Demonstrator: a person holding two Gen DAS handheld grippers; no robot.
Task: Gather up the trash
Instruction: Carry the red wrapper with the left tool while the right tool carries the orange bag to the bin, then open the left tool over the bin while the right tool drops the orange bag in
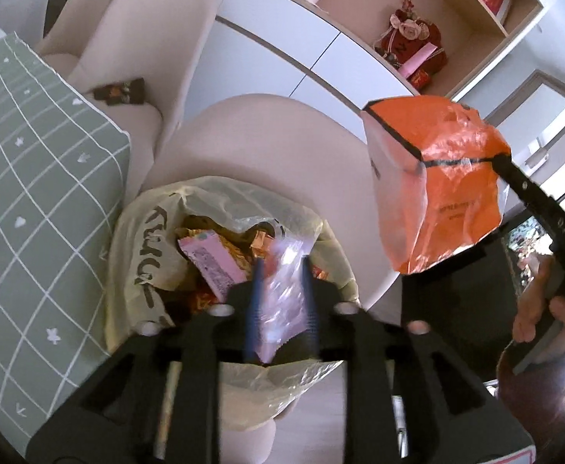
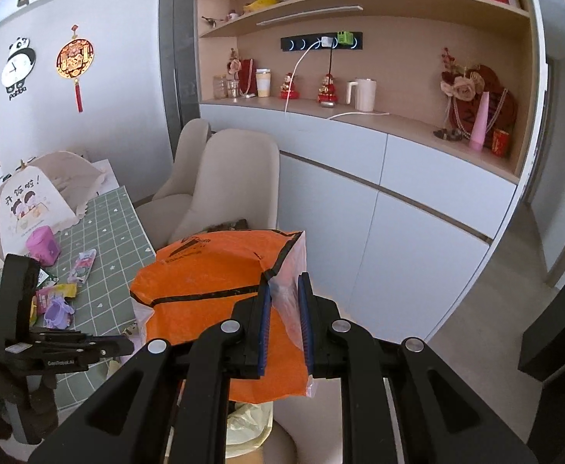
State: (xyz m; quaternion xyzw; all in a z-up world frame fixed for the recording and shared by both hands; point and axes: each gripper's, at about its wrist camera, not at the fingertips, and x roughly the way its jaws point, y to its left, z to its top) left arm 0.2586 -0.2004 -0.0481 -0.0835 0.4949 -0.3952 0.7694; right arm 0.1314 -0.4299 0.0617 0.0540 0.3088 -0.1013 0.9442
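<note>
Two grippers in use. Left gripper (image 1: 280, 290): jaws parted, clear pinkish wrapper (image 1: 282, 297) loose btwn pads, directly above yellowish trash bag (image 1: 147, 239) on beige chair (image 1: 282, 147). Right gripper (image 2: 284, 324): clamped on orange plastic bag (image 2: 205, 286), hanging beside/above trash bag.

Chair back (image 1: 282, 143) behind open trash bag (image 1: 155, 255)

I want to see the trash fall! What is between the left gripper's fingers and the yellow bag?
A clear plastic wrapper, seen in the left wrist view.
</note>
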